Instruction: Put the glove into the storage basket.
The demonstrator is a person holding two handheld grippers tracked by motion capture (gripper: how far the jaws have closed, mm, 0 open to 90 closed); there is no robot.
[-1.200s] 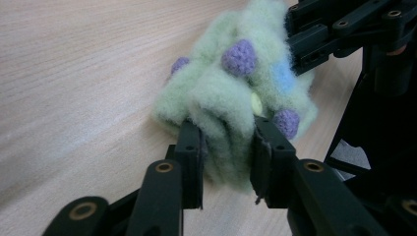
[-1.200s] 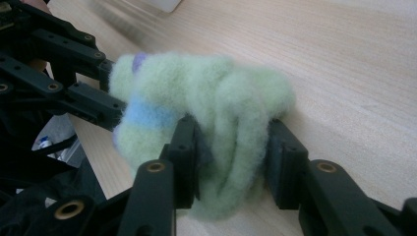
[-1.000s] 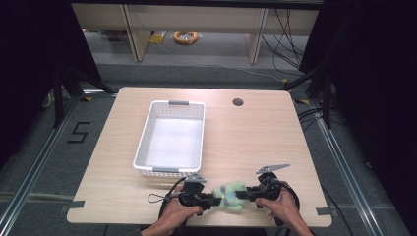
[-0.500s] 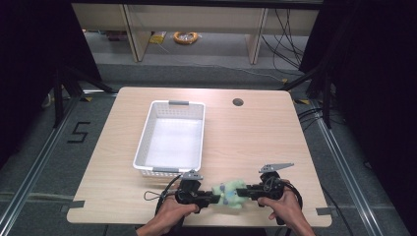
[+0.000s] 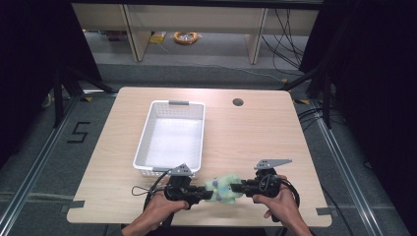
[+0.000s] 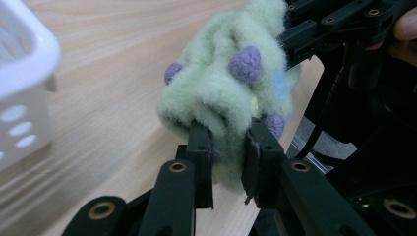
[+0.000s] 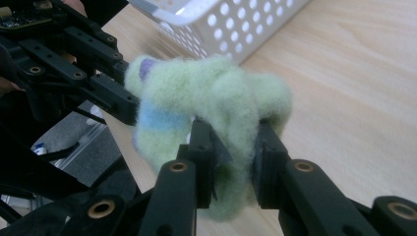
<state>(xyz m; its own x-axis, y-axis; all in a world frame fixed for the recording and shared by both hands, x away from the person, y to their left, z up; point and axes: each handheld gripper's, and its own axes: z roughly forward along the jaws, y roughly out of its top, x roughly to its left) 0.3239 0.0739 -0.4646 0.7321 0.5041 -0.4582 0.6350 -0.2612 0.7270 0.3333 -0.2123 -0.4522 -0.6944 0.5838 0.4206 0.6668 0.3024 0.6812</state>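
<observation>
Green fuzzy toy [image 5: 223, 187] between left tongs [image 5: 205, 192] and right tongs [image 5: 239, 188].

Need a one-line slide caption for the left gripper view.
Left gripper shut on a fuzzy green toy with purple bumps, right gripper gripping its far end, white basket alongside.

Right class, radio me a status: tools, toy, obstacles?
Left tool, right tool both clamped on green fuzzy toy. Toy held above table. White basket close ahead.
</observation>
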